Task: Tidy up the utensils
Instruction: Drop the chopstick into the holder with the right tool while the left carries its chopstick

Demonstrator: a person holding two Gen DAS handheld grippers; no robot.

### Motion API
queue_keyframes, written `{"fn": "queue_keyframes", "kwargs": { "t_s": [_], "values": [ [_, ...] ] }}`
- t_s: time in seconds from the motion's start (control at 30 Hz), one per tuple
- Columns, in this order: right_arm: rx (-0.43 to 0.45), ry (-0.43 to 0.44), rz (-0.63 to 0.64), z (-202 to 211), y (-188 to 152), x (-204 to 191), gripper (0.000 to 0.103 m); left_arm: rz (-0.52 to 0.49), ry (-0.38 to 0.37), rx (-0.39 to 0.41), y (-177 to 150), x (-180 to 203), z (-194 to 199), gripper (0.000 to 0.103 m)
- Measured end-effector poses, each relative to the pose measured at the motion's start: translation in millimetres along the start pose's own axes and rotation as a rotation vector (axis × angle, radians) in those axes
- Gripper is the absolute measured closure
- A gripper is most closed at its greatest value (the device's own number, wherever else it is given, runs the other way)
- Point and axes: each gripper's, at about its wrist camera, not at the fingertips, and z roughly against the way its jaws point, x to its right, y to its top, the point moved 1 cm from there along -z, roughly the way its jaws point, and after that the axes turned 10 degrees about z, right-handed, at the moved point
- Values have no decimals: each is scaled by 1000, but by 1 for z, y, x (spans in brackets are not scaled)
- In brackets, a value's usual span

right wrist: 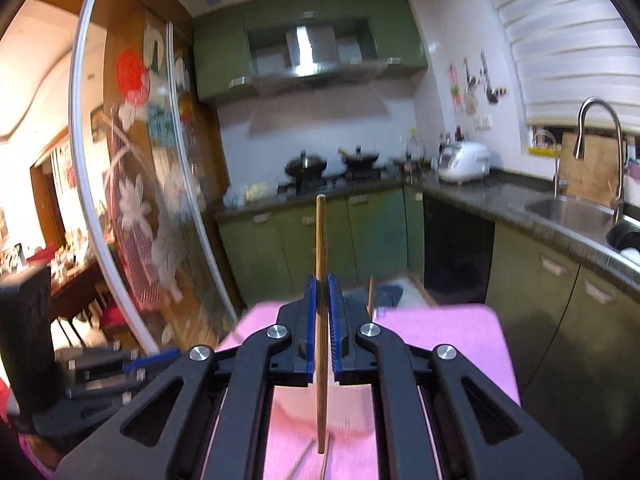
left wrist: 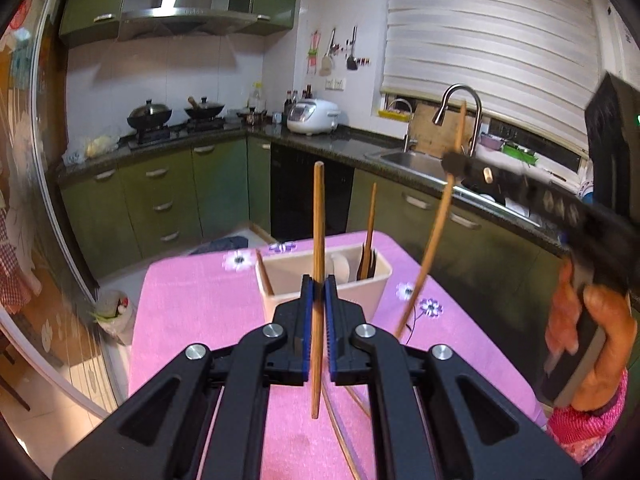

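From the left wrist, the left hand-held gripper (left wrist: 319, 289) is clamped on a wooden chopstick (left wrist: 318, 216) standing upright above the pink-covered counter (left wrist: 192, 320). Just beyond sits a beige utensil holder (left wrist: 360, 292) with wooden utensils in it. At right, the right hand-held gripper (left wrist: 454, 163) pinches a second chopstick (left wrist: 430, 256), tilted.

From the right wrist, the right hand-held gripper (right wrist: 322, 292) is closed on its chopstick (right wrist: 321, 240), upright over the counter (right wrist: 460, 344).
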Motion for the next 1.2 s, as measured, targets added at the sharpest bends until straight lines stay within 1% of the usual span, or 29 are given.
{"fn": "queue_keyframes", "kwargs": {
  "t_s": [0.1, 0.23, 0.37, 0.47, 0.7, 0.77, 0.83, 0.87, 1.0, 1.03, 1.07, 1.1, 1.2],
  "values": [
    [67, -20, -2, 1, 29, 6, 96, -11, -8, 26, 11, 4, 7, 97],
    [122, -53, 12, -4, 57, 10, 96, -28, -11, 62, 22, 9, 16, 97],
    [117, -96, 37, -24, 69, 11, 96, -40, -17, 80, 29, 16, 20, 97],
    [67, -107, 36, -46, 60, 14, 96, -44, -19, 86, 31, 18, 20, 97],
    [-71, -105, 23, -91, 10, 20, 96, -50, -16, 98, 36, 20, 20, 97],
    [-97, -100, 21, -100, -3, 20, 96, -53, -15, 108, 37, 23, 23, 97],
    [-117, -89, 16, -106, -11, 21, 89, -55, -14, 120, 39, 25, 26, 97],
    [-114, -89, 11, -105, -13, 22, 84, -55, -13, 124, 41, 25, 26, 97],
    [-73, -82, -10, -88, -16, 25, 83, -59, -10, 152, 50, 29, 32, 97],
    [-57, -80, -18, -79, -17, 26, 81, -61, -9, 161, 54, 29, 33, 97],
    [-44, -79, -23, -70, -19, 26, 77, -61, -8, 169, 57, 29, 35, 97],
    [-34, -76, -27, -61, -21, 25, 75, -61, -5, 181, 61, 30, 36, 97],
    [-18, -69, -35, -36, -36, 23, 75, -64, 12, 222, 74, 30, 38, 97]
  ]
}}
